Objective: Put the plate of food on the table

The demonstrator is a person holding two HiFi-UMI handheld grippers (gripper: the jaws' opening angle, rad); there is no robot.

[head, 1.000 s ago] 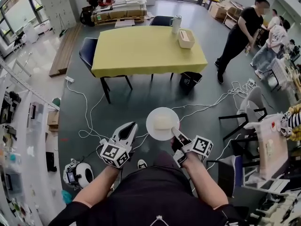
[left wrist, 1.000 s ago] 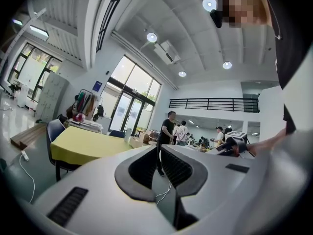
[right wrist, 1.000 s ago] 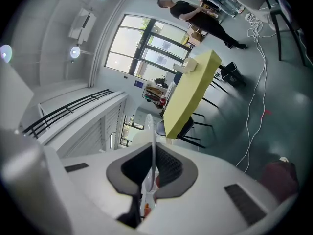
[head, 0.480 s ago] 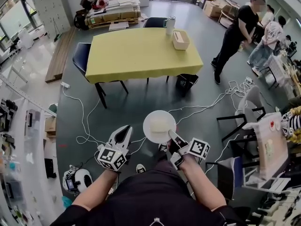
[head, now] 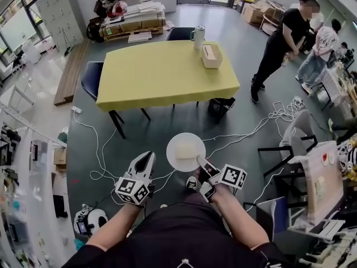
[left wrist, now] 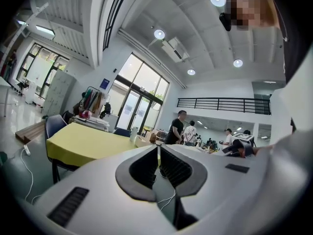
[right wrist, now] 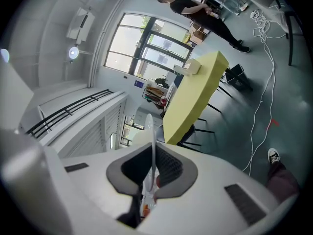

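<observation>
A white plate [head: 186, 151] with a pale block of food [head: 188, 148] is carried level above the grey floor, in front of the person's body. My right gripper [head: 199, 160] is shut on its near right rim; in the right gripper view the plate's thin edge [right wrist: 153, 131] stands between the pads of the right gripper [right wrist: 153, 155]. My left gripper [head: 146, 157] hangs to the plate's left, shut and empty, and the left gripper [left wrist: 157, 150] shows its pads nearly touching. The yellow table [head: 162, 74] stands some way ahead.
A white box [head: 211, 56] and a jug [head: 198, 37] sit at the table's far right corner. Dark chairs [head: 91, 78] flank it, and a black bin [head: 221, 106] stands below its right edge. Cables [head: 100, 149] run across the floor. Two people [head: 279, 43] stand at right, near a black chair [head: 290, 144].
The person has stepped forward: the table sits lower and nearer in the head view. The plate stays in the right gripper's grip, and both grippers keep their places.
</observation>
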